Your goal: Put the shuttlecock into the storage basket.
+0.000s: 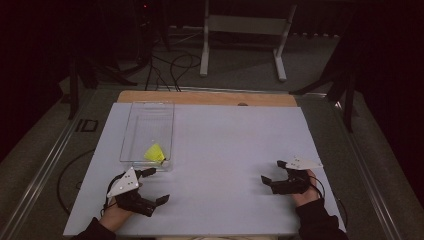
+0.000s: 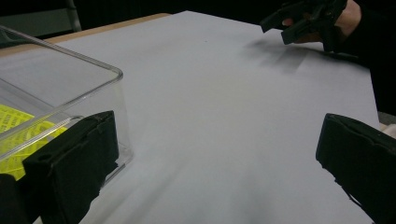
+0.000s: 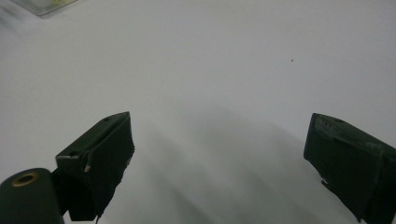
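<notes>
A clear plastic box (image 1: 134,131) stands on the left of the white table sheet (image 1: 225,145), and a yellow mesh-like object (image 1: 155,154) lies in its near end. My left gripper (image 1: 156,186) rests just in front of the box, open, nothing between its jaws. In the left gripper view the box wall (image 2: 88,79) rises beside the left jaw and the yellow object (image 2: 14,140) shows through it. My right gripper (image 1: 273,171) sits open at the right near edge, over bare sheet. The right gripper view has both jaws wide apart and a corner of the box (image 3: 44,5) far off.
A wooden table edge (image 1: 205,97) runs along the far side of the sheet. Beyond it stand a white frame stand (image 1: 245,30), cables on the floor (image 1: 170,65) and dark stands at both sides. The other hand and gripper (image 2: 308,21) show far off in the left gripper view.
</notes>
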`<state>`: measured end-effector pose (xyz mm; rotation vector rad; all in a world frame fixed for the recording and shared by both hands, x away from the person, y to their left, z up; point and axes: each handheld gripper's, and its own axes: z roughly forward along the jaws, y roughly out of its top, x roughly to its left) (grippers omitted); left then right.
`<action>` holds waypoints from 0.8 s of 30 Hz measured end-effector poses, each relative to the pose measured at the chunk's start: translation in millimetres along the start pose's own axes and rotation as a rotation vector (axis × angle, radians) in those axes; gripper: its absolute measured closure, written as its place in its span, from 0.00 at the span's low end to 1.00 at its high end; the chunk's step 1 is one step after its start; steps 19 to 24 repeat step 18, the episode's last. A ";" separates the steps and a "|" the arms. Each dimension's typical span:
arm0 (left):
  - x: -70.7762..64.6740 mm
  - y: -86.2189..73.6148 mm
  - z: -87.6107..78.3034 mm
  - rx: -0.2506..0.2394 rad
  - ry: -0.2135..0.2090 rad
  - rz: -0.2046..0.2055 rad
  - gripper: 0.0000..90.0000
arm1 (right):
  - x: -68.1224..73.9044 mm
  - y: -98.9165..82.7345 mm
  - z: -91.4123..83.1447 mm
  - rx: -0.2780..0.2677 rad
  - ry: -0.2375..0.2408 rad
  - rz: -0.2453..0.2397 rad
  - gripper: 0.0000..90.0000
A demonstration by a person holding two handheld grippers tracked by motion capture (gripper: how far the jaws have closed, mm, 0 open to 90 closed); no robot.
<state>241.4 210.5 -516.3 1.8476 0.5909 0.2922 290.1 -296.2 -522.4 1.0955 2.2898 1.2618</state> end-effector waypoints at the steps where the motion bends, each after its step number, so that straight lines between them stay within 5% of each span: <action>1: 0.0 0.0 0.1 0.000 0.000 0.001 0.00 | 0.3 -0.1 0.1 0.001 0.000 -0.002 0.09; 24: -0.3 0.2 0.1 0.003 0.001 0.009 0.00 | 3.9 0.6 -1.8 0.013 -0.001 -0.028 0.09</action>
